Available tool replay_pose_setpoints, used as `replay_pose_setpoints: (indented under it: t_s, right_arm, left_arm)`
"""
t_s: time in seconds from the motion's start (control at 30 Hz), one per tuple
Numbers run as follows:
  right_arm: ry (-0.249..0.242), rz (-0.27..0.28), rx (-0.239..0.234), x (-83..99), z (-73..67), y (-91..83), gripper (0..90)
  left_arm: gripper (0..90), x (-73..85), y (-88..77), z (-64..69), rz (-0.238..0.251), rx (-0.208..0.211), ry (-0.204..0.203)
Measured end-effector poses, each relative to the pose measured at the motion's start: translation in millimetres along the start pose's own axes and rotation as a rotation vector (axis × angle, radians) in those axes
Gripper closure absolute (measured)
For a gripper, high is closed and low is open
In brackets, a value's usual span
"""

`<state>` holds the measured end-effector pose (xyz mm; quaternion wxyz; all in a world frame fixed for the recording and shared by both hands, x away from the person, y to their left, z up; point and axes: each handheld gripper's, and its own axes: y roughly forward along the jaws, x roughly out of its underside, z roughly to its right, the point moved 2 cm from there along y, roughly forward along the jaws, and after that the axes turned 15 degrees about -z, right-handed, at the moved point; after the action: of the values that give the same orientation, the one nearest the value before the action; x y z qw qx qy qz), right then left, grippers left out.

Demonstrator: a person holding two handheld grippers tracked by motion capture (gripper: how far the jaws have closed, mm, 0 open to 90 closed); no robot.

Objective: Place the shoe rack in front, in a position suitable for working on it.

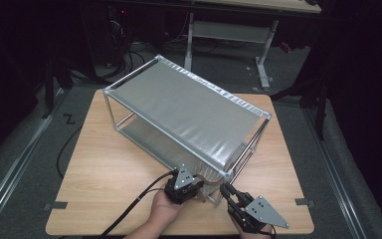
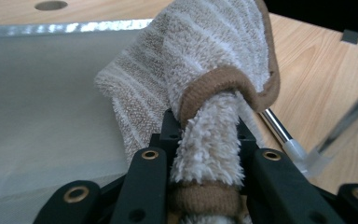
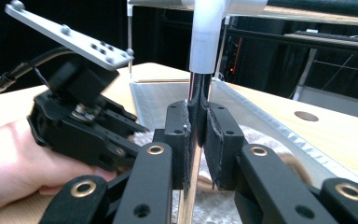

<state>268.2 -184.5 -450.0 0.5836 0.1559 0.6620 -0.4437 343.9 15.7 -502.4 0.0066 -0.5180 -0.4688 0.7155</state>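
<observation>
Clearly the towel (image 2: 205, 93), soft, light and floppy, hangs from the left gripper (image 2: 208, 154) clamped on its brown hem at the rack's (image 1: 189, 107) near corner; the right gripper (image 3: 198, 140) clamps the rack's post (image 3: 200, 84)

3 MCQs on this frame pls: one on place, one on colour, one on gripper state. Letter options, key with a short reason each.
1. Where does the rack stand?
A. on the wooden table
B. on the floor
C. on a chair

2. What colour is the edging of the towel?
A. blue
B. brown
C. red

3. What does the right gripper clamp?
A. the towel
B. a cable
C. the rack's corner post

Key:
1 A, the high view shows its legs on the tabletop.
2 B, the left gripper view shows a brown hem on the beige towel held by the left gripper.
3 C, the right gripper view shows its pads pressed on the upright post.
</observation>
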Motion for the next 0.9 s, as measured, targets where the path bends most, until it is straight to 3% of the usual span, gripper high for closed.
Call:
replay_pose_setpoints:
  t_s: [0.23, 0.27, 0.3, 0.33, 0.37, 0.4, 0.43, 0.5, 0.73, 0.8, 0.9]
  right_arm:
    - [0.015, 0.000, 0.000, 1.6, 2.3, -1.1, 79.9]
    - [0.014, 0.001, 0.000, 1.8, 2.4, -1.0, 79.9]
    - [0.014, 0.000, 0.001, 1.9, 2.5, -1.0, 79.9]
    - [0.014, 0.000, 0.001, 2.0, 2.5, -1.1, 79.9]
    - [0.015, 0.000, -0.001, 2.0, 2.4, -1.1, 79.9]
    - [0.014, 0.000, 0.000, 2.0, 2.4, -1.2, 79.9]
    - [0.012, 0.000, 0.000, 2.0, 2.4, -1.4, 79.9]
    - [0.013, -0.001, 0.000, 1.9, 2.4, -2.1, 79.8]
    - [0.007, -0.014, 0.002, 1.1, 2.5, -3.2, 79.8]
    - [-0.005, -0.033, -0.002, -0.2, 2.8, -3.1, 79.8]
    - [-0.037, -0.061, 0.006, -3.7, 2.8, -2.5, 79.5]
  left_arm:
    - [74.0, -4.7, 15.3, 1.7, -0.065, -0.045, 0.001]
    - [74.0, -5.2, 15.9, 1.8, -0.080, -0.042, 0.005]
    - [74.0, -5.8, 17.4, 3.8, -0.076, -0.064, 0.009]
    - [74.0, -5.9, 18.5, 4.5, -0.089, -0.074, 0.037]
    - [74.0, -6.0, 17.8, 2.6, -0.109, -0.082, 0.056]
    - [74.0, -5.9, 19.0, 2.8, -0.098, -0.071, 0.029]
    - [74.0, -6.3, 17.3, -1.1, -0.117, -0.098, 0.057]
    - [74.1, -6.3, 17.2, -7.0, -0.126, -0.112, 0.054]
    - [74.0, -3.1, 12.0, -21.3, -0.131, -0.105, 0.013]
    - [74.0, -2.6, 11.1, -17.9, -0.124, -0.087, -0.012]
    - [73.9, -2.4, 11.5, -6.8, -0.117, -0.061, -0.009]
